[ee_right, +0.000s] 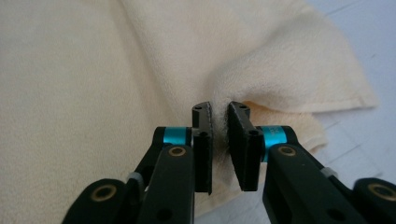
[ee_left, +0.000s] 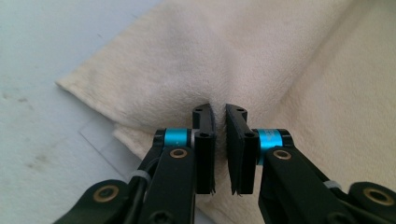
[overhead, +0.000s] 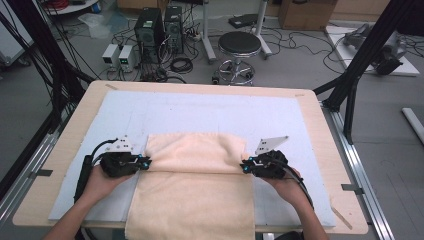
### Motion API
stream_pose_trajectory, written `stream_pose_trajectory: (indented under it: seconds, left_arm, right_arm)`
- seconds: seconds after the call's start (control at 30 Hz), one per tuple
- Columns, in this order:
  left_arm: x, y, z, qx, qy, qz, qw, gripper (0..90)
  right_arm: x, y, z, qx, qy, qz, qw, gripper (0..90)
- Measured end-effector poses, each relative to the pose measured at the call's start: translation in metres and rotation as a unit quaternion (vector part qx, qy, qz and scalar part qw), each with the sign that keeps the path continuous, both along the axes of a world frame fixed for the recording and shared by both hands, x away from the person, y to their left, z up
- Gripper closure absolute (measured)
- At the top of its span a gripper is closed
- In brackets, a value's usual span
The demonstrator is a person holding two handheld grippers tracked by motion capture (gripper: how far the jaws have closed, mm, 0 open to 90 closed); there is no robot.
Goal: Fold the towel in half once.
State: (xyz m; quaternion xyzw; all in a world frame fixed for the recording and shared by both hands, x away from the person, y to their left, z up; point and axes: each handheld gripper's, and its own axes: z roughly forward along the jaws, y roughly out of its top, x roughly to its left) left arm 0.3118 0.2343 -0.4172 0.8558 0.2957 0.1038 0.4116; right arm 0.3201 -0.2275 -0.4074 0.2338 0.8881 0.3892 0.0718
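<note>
We are seeing the cream towel [overhead: 192, 172] lying folded in the lower middle of the frame on the table [overhead: 320, 130]. The left gripper [overhead: 145, 163] is pinching its left fold edge, fingers [ee_left: 204, 140] nearly closed on the cloth. The right gripper [overhead: 244, 168] is pinching the right edge likewise.

Left claw [ee_left: 220, 116] and right claw [ee_right: 219, 116] — black jaws, each with a turquoise collar, brass-ringed pivot screws and flat black pads. Grey three-cornered plate on top of each; black cable trailing back. Forearms bare — no sleeves.
</note>
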Motion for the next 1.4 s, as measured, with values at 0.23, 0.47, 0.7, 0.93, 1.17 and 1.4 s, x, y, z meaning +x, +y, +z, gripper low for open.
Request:
stream_pose_trajectory:
  seconds: [0.23, 0.47, 0.7, 0.93, 1.17, 1.4]
  left_arm:
    - [0.002, 0.007, 0.01, -0.019, -0.005, 0.001, 0.9998, 57.0]
    - [0.018, 0.008, 0.025, -0.029, -0.023, 0.018, 0.9991, 50.1]
    - [0.047, 0.002, 0.016, -0.016, -0.025, 0.058, 0.9979, 51.6]
    - [0.07, 0.003, -0.009, 0.012, 0.015, 0.095, 0.9953, 50.8]
    - [0.076, 0.001, -0.019, 0.029, 0.024, 0.098, 0.9945, 63.1]
    - [0.074, -0.003, -0.018, 0.032, 0.019, 0.092, 0.9951, 79.7]
  right_arm:
    - [-0.001, -0.006, 0.002, 0.008, -0.009, -0.013, 0.9998, 60.4]
    - [0.015, -0.013, 0.024, 0.023, -0.028, -0.034, 0.9988, 54.2]
    - [0.053, -0.006, 0.009, 0.01, -0.011, -0.067, 0.9976, 54.3]
    - [0.08, 0.006, -0.017, -0.002, 0.011, -0.091, 0.9958, 51.9]
    - [0.089, 0.015, -0.027, -0.032, 0.019, -0.093, 0.995, 67.1]
    - [0.088, 0.017, -0.026, -0.033, 0.021, -0.074, 0.9964, 82.5]
